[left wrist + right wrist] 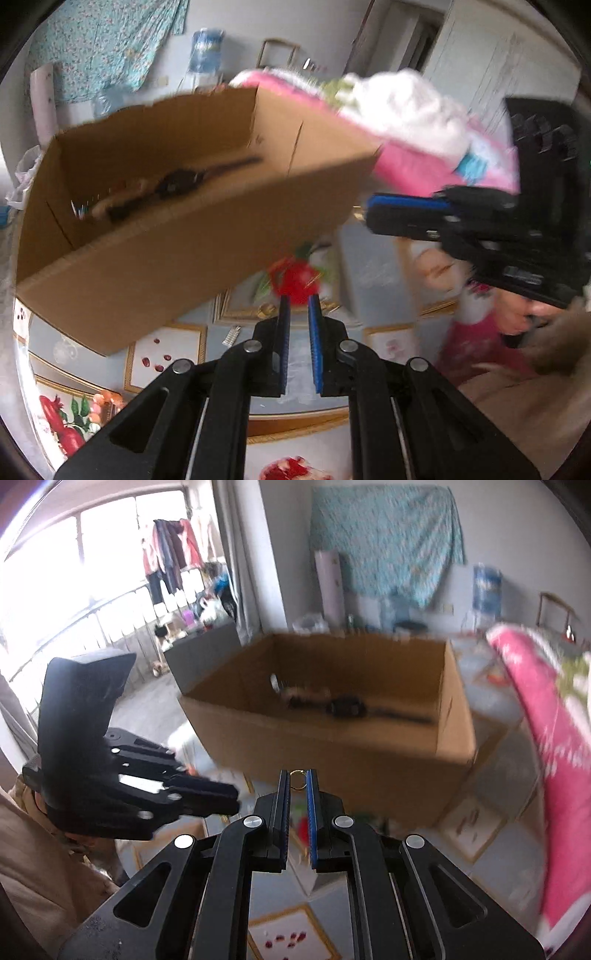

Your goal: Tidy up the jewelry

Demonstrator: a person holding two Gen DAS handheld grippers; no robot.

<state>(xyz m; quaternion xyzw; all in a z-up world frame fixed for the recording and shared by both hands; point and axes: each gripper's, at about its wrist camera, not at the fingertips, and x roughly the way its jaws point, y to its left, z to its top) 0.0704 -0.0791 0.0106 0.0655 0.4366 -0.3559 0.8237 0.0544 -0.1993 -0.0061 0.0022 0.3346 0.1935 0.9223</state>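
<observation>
Right gripper point(298, 775): jaws nearly together, pinching a small gold ring point(297, 780) at the tips. Left gripper point(298, 301): pressed near-shut, empty. Box point(332, 716) beyond both, holding a watch point(345, 706).

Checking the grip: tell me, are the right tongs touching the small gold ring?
Touching: the right wrist view shows the small gold ring pinched between the right tongs' tips.

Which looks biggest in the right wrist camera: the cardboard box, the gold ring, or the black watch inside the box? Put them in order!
1. cardboard box, by far the biggest.
2. black watch, lying inside the box.
3. gold ring, tiny, pinched at the right gripper fingertips, and smallest even though it is nearest the camera.
</observation>
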